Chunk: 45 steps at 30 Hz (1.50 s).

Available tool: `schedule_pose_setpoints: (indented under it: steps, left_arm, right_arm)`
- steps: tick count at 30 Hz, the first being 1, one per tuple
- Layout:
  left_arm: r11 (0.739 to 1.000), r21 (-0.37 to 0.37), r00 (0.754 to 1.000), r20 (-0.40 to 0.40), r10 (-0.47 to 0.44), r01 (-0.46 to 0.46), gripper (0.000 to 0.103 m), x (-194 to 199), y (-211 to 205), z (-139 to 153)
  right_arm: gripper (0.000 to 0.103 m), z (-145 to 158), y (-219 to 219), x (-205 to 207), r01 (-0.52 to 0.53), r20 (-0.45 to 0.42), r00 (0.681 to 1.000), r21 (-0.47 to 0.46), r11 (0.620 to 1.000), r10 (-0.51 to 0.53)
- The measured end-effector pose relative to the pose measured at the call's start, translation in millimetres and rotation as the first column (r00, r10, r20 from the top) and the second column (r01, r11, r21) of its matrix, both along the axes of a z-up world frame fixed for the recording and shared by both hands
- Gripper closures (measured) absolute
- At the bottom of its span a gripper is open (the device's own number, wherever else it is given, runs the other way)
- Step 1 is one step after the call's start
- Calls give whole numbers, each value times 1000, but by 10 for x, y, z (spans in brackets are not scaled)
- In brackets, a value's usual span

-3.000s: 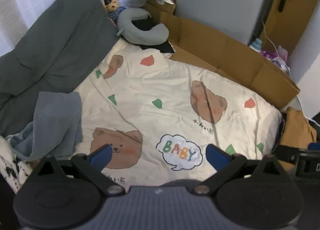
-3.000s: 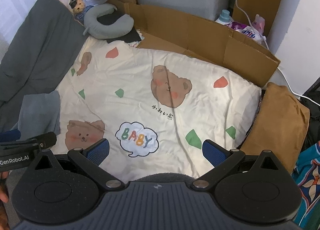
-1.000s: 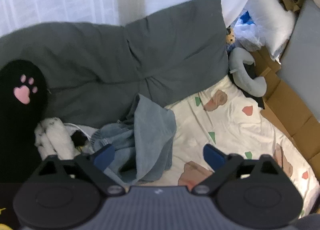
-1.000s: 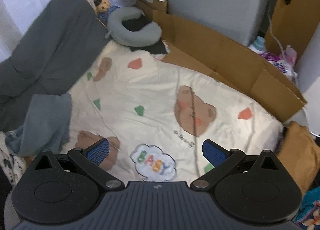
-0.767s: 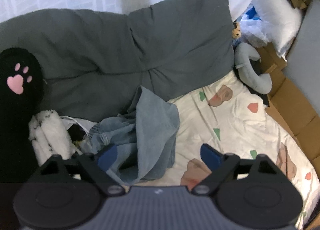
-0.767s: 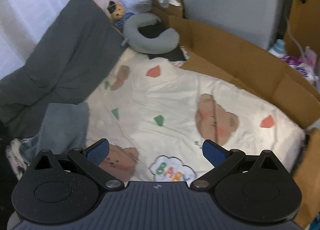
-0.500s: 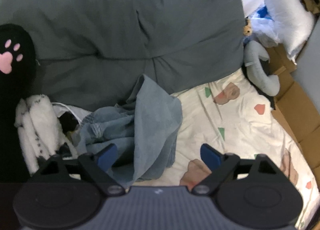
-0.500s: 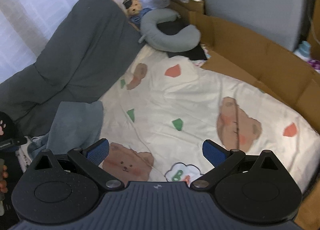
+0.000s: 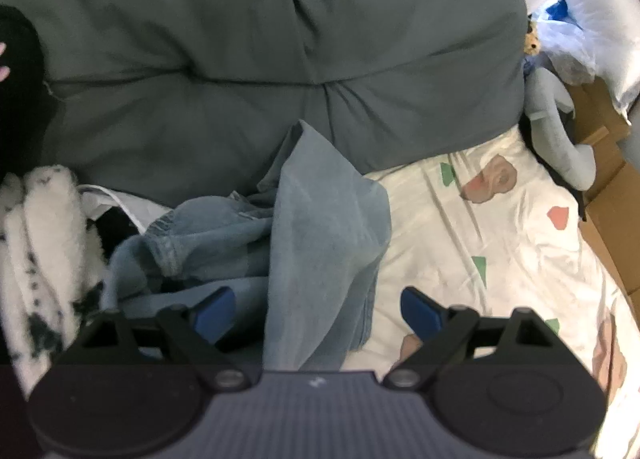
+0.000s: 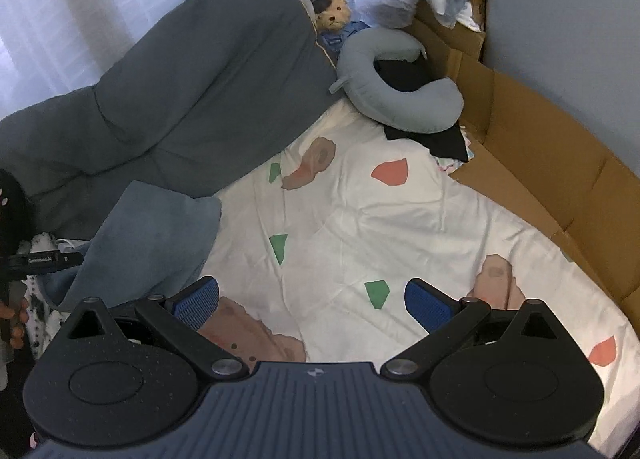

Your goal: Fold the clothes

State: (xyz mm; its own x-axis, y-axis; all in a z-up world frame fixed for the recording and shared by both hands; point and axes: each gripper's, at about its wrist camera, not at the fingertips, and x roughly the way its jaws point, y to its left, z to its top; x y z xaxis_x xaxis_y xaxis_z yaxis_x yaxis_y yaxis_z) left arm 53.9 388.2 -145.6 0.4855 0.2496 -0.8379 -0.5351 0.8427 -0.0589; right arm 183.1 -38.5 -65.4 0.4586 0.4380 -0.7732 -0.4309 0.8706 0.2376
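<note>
1. The denim jeans (image 9: 320, 243) lie crumpled directly ahead of the left gripper (image 9: 316, 309), a flat leg panel between its spread, empty jaws.
2. Judged handling: soft, fairly heavy, limp; the hem edge nearest the gripper or the seamed waistband (image 9: 168, 247) offers a hold.
3. The right gripper (image 10: 312, 301) hovers, jaws apart and empty, over the bear-print sheet (image 10: 400, 227); open room lies ahead and rightward.
4. Boundaries: grey duvet (image 9: 240, 39) beyond, cardboard wall (image 10: 560, 163) right.

The jeans (image 9: 320, 227) were soft faded denim; the sheet (image 10: 360, 219) was smooth printed cloth, the box (image 10: 540, 147) matt cardboard, the fingers (image 10: 426, 305) ribbed blue rubber.
</note>
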Motion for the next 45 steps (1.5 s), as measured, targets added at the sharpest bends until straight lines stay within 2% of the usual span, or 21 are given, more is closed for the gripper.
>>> schedule_pose_setpoints:
  steps: [2,5,9,13,15,19,21,23,27,29,31,37,45]
  left_arm:
    - [1000,3,1000,1,3,-3,12,34,15,-85]
    - [1000,20,1000,-2,23,-23,21,63,33,-198]
    - [999,41,1000,18,22,-23,23,108,42,-313]
    - [999,39,999,39,23,-24,29,161,84,-406]
    - [999,-3,998,55,32,-32,44,153,92,-449]
    - [995,-92,995,85,52,-44,67,134,105,-536]
    - [990,-136,993,100,62,-49,84,124,111,-579]
    - [982,-180,991,114,74,-53,91,114,118,-623]
    - [962,-266,985,140,99,-59,94,95,131,-710]
    - [960,-279,983,162,82,-34,95,76,39,-736]
    - [957,-289,981,184,65,-9,95,58,-57,-761]
    - [929,-368,966,249,70,27,96,-45,-276,-886]
    - [891,-428,961,276,-31,151,97,-36,-711,-1027]
  right_arm:
    - [2,-47,23,29,-28,-10,1000,34,999,28]
    - [2,-142,90,44,-56,-12,998,31,998,56]
    - [2,-286,154,26,-85,-36,996,61,994,87]
    - [1,-415,243,-13,-138,-40,989,38,990,139]
    - [1,-481,248,13,-139,-52,989,40,990,141]
    - [2,-578,253,45,-147,-59,987,50,988,150]
    - [2,-613,261,71,-157,-63,985,61,986,160]
    - [3,-667,272,102,-161,-75,983,70,985,166]
    - [7,-803,300,147,-162,-122,977,86,983,172]
    - [9,-871,327,160,-164,-143,974,96,982,177]
    - [15,-935,366,167,-172,-154,971,96,980,185]
    - [20,-1117,523,198,-217,-168,957,120,969,235]
    - [21,-1218,776,235,-258,-194,939,154,954,285]
